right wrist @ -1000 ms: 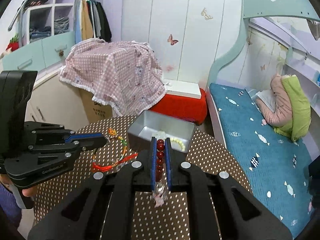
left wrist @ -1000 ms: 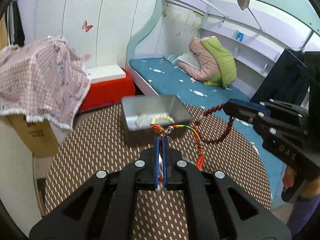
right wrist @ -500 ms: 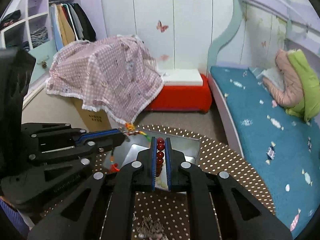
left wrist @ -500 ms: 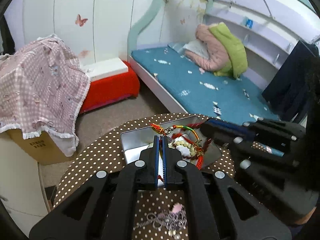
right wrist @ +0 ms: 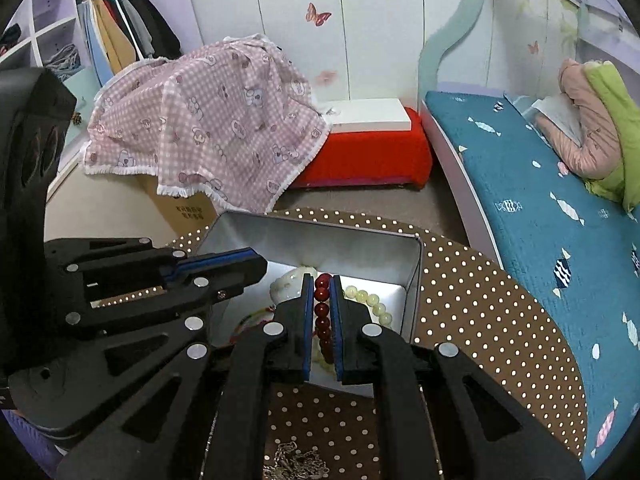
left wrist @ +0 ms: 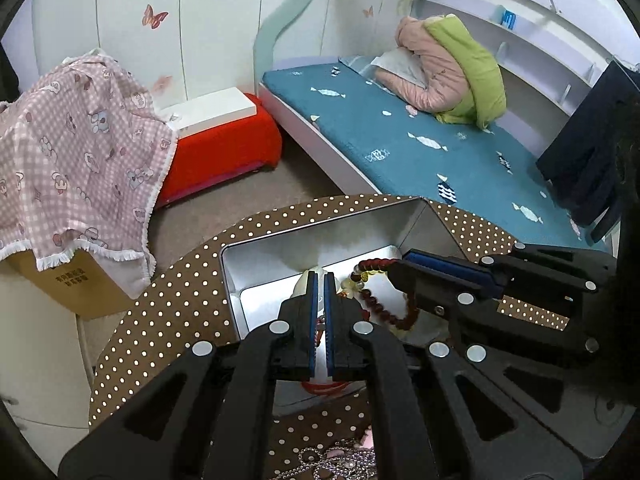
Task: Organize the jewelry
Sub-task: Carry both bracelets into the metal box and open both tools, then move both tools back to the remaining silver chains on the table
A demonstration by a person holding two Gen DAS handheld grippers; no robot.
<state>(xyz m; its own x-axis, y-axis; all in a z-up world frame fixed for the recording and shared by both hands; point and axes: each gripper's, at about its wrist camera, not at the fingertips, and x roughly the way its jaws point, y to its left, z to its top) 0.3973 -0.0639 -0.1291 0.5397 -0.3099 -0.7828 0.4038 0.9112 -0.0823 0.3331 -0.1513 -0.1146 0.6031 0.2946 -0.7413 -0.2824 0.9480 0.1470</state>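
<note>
White panelled wall [right wrist: 380, 20] with butterfly stickers; teal-sheeted bed [left wrist: 420, 152] along the right; red low bench [right wrist: 364, 156]; pink checked cloth [right wrist: 208, 120] over cardboard box [left wrist: 76, 284]; beige floor [left wrist: 248, 196]; open wardrobe shelves [right wrist: 60, 32].
</note>
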